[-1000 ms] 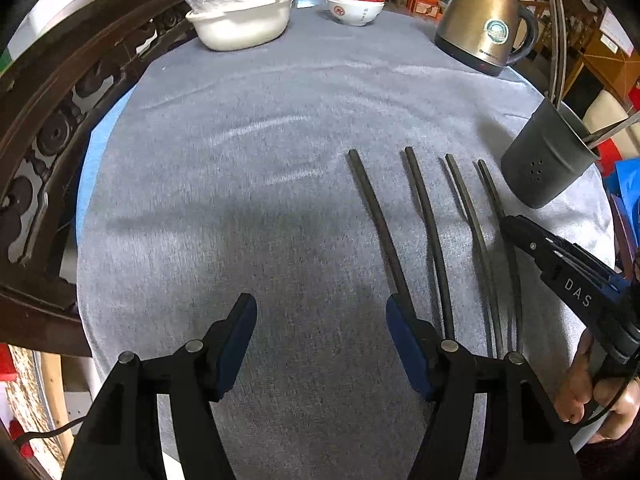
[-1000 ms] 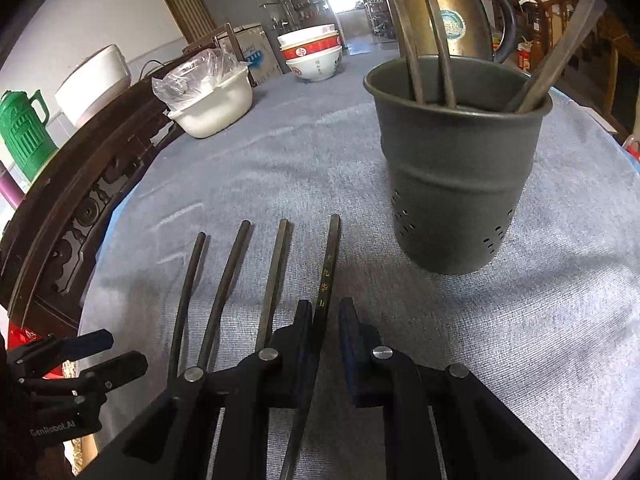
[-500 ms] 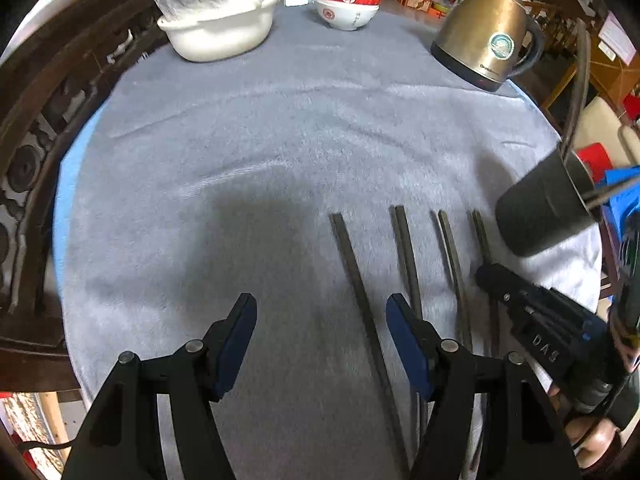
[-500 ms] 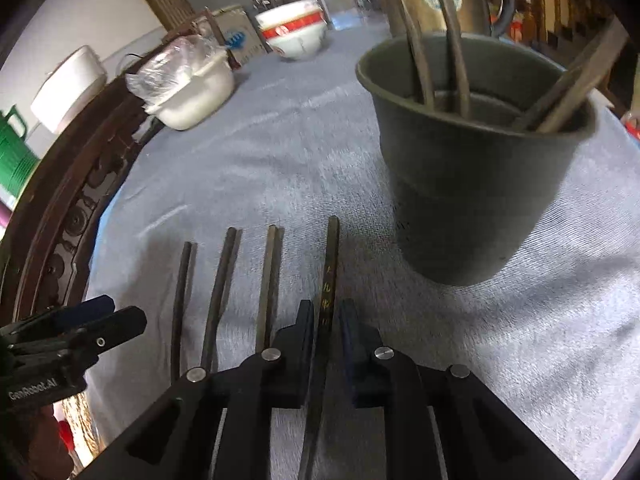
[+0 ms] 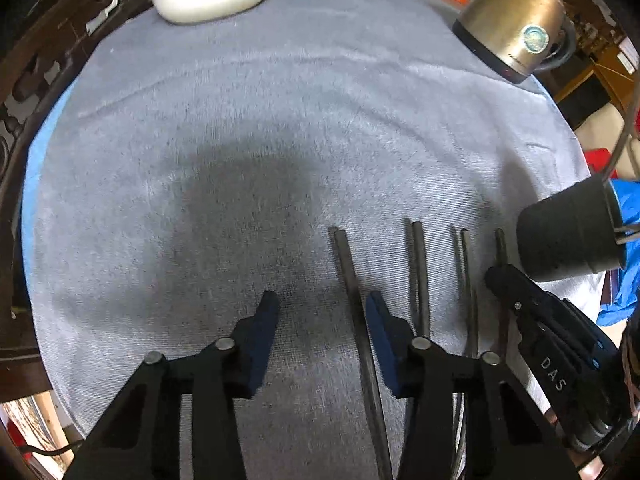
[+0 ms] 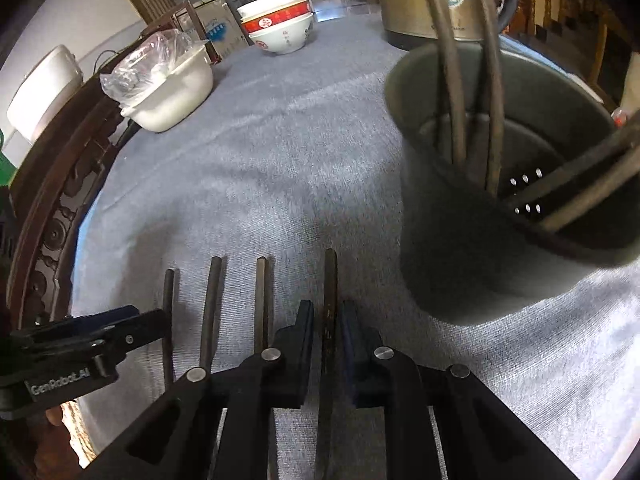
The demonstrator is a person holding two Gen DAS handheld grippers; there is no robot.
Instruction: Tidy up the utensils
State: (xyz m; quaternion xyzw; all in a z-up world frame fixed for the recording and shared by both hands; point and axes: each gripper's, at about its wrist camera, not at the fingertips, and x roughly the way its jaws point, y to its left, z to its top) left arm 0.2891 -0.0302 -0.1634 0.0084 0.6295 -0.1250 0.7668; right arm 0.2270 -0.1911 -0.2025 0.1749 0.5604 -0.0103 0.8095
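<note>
The right tool (image 6: 326,344) is clamped on the rightmost dark chopstick (image 6: 330,280), lying beside the dark perforated metal holder (image 6: 460,264). The left tool (image 5: 320,320) is closing around the leftmost chopstick (image 5: 346,264), pads not yet pressing, on the grey-clothed tabletop (image 5: 240,120).

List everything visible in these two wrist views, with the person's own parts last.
chopsticks on cloth: four, dark, side by side near table edge
holder: one, dark grey, perforated, right of the row
chopsticks in holder: several, dark, leaning
kettle: one, brass-coloured, far right
stacked bowls: white and red, far side
basin: one, white, plastic bag inside, far left
tablecloth: one, grey
left tool: jaws closing around leftmost chopstick
right tool: shut on rightmost chopstick
</note>
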